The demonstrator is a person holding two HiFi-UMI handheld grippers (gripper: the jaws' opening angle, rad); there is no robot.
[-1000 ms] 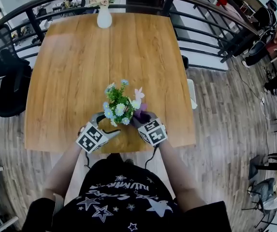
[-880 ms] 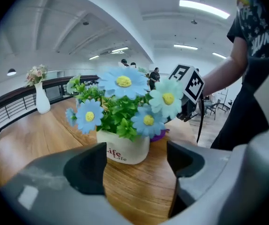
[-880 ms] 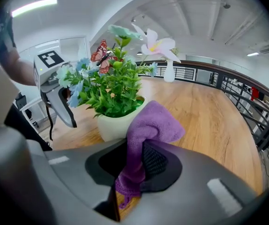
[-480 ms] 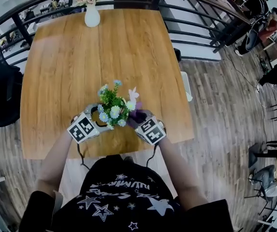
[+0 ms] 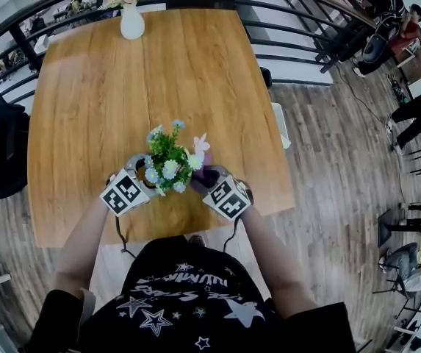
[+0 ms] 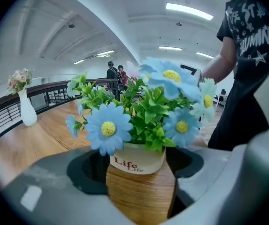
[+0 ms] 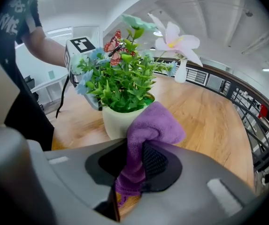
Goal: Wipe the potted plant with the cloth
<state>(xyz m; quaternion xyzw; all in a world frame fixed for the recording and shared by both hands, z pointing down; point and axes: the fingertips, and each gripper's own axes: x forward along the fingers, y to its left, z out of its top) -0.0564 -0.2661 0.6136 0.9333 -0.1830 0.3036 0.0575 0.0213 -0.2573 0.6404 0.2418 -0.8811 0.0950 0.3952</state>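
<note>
Overall level: bright, even indoor light
Source: ceiling strip lamps (image 6: 189, 11) overhead – blown out to white in both gripper views
Shadows: soft and faint on the table (image 5: 85, 87)
Distortion: strong fisheye, railing (image 5: 287, 46) bowed; dark corners in both gripper views
Focus: near jaw bodies blurred – potted plant (image 6: 139, 121) sharp, background hazy

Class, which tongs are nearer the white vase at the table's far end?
Left. The left tongs, jaws just closing around the potted plant, lie on the vase's side; the right tongs, gripping the cloth, lie further across.
</note>
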